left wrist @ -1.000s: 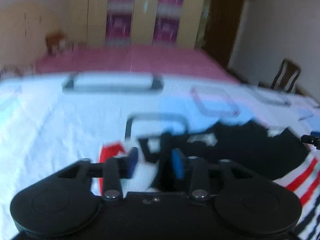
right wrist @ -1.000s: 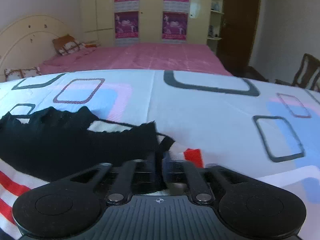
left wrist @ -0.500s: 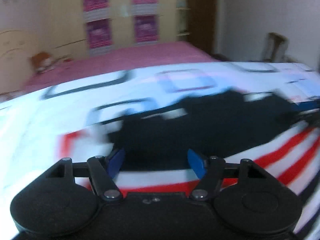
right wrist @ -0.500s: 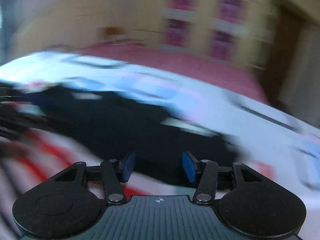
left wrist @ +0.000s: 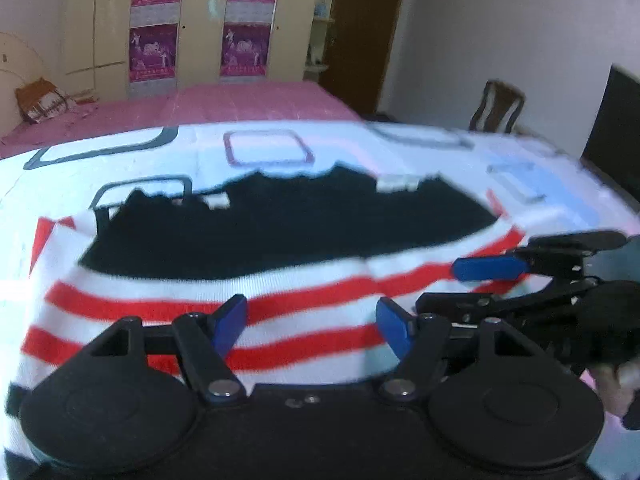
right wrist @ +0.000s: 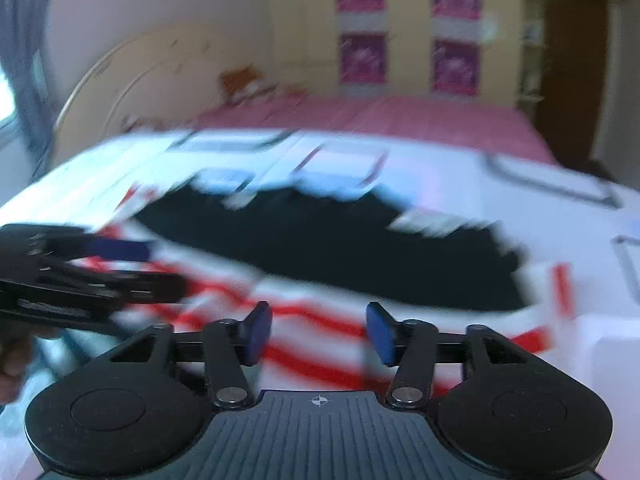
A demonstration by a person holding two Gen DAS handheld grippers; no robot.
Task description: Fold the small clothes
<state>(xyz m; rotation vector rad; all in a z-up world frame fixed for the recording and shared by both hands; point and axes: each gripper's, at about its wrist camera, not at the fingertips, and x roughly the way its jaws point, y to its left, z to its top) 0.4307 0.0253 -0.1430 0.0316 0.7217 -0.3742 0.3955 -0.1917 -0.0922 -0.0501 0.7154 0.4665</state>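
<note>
A small garment (left wrist: 224,292) with red and white stripes and a black top part (left wrist: 288,224) lies on the white patterned bedsheet (left wrist: 264,152). My left gripper (left wrist: 312,324) is open and empty, just above the striped part. The right gripper also shows at the right edge of the left wrist view (left wrist: 488,270). In the right wrist view the garment (right wrist: 328,320) is blurred; my right gripper (right wrist: 316,330) is open and empty over its stripes. The left gripper reaches in from the left of that view (right wrist: 120,252).
A pink bedspread (left wrist: 200,104) covers the far part of the bed, with a cushion (left wrist: 40,100) at its left. A wardrobe with purple posters (left wrist: 200,20) stands behind. A wooden chair (left wrist: 496,108) and a dark door (left wrist: 360,32) are at the right.
Both grippers let go of the garment's black edge, opened, and drew back over the stripes. The garment now lies spread with the black part folded onto the stripes.
</note>
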